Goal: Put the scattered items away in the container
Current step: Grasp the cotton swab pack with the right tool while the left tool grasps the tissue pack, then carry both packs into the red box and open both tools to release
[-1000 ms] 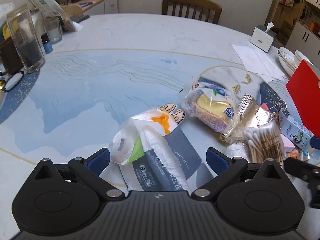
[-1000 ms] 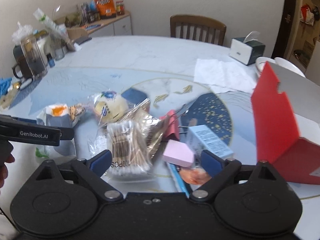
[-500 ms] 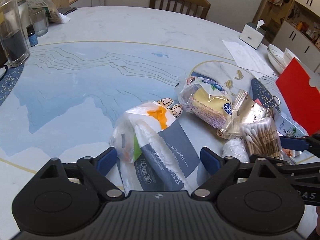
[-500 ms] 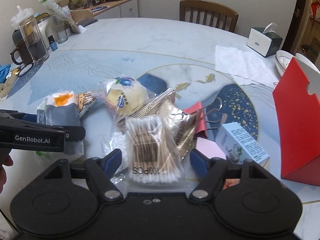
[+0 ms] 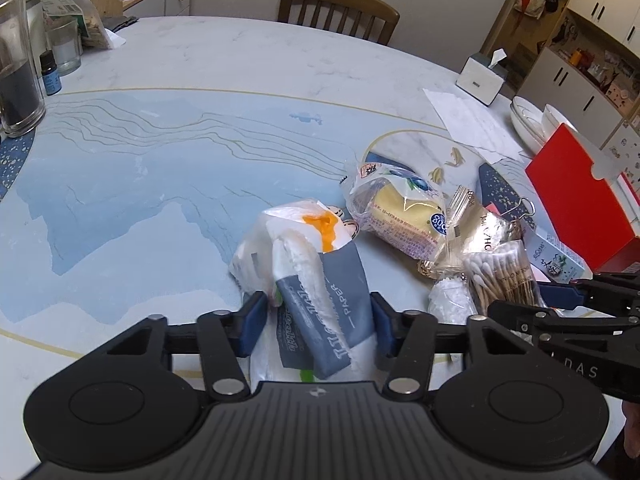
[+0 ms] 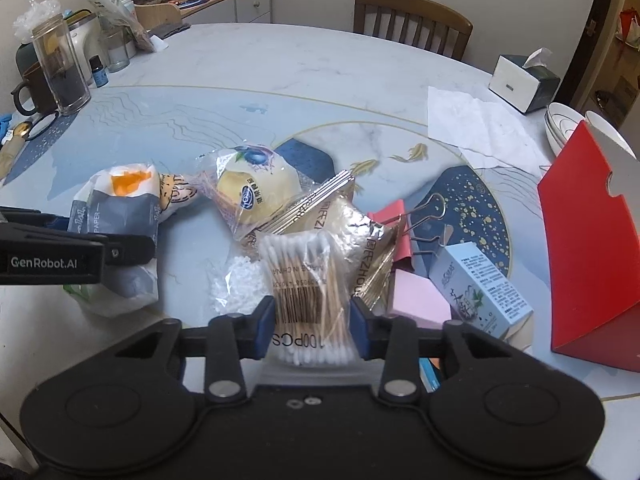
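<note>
Left wrist view: left gripper (image 5: 318, 322) clamped on one tissue pack (image 5: 320, 280); right gripper (image 6: 312, 322) clamped on one cotton swab pack (image 6: 306, 280); one wrapped bun (image 6: 256, 194), one gold sachet (image 6: 360, 240), one binder clip (image 6: 400, 226), one pink pad (image 6: 416, 300), one small carton (image 6: 480, 284) lie clustered beside one red container (image 6: 588, 248); round marble table (image 6: 300, 68), one chair (image 6: 412, 20) behind; container's interior is hidden.
</note>
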The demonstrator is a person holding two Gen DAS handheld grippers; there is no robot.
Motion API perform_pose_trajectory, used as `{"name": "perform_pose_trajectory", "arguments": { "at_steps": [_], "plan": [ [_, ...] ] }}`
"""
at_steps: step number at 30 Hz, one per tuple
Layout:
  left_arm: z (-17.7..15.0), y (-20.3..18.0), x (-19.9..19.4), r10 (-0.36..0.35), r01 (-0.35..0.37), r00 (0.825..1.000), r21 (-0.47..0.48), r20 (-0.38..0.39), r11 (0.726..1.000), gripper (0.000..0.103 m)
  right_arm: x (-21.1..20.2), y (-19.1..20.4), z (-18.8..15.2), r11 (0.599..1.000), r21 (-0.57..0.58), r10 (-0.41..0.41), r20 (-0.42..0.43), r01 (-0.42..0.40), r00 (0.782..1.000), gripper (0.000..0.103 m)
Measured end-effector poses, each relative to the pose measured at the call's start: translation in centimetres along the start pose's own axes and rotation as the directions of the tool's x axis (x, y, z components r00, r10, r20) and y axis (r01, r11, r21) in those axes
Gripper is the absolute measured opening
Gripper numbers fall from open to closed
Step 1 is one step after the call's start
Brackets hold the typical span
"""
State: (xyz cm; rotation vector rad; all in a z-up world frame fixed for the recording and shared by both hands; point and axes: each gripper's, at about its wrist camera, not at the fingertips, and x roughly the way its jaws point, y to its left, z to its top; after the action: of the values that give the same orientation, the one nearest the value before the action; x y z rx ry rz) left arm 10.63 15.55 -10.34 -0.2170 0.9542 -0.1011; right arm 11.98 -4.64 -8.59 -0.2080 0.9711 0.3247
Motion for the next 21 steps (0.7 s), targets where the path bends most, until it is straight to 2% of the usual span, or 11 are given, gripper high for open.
{"name": "perform_pose_trajectory", "arguments": {
  "at_steps": [3, 7, 15, 21],
  "plan": [
    [-0.1, 0.2, -0.4, -0.007, 0.007, 1.000, 0.003, 0.008, 1.000, 0.044, -0.4, -0.1, 0.0, 1.000, 0.005, 0.004, 0.001, -0.004, 1.000, 0.027],
    [-0.2, 0.3, -1.1, -0.011, 0.011, 1.000, 0.001, 0.026, 1.000, 0.040, -1.3, -0.4, -0.2, 1.000, 0.013, 0.005, 0.004, -0.005, 1.000, 0.025],
    [-0.3, -0.1, -3.4, 0.006, -0.007, 0.998, 0.014, 0.065, 1.000, 0.040, -4.0, -2.0, -0.3, 0.998, 0.051, 0.020, 0.048, -0.022, 0.999, 0.025],
    [-0.2, -2.3, -4.9, 0.017, -0.022, 0.996, 0.066, 0.086, 0.998, 0.040, -6.1, -4.3, -0.4, 0.995, 0.095, 0.030, 0.091, -0.039, 0.995, 0.025]
  ]
}}
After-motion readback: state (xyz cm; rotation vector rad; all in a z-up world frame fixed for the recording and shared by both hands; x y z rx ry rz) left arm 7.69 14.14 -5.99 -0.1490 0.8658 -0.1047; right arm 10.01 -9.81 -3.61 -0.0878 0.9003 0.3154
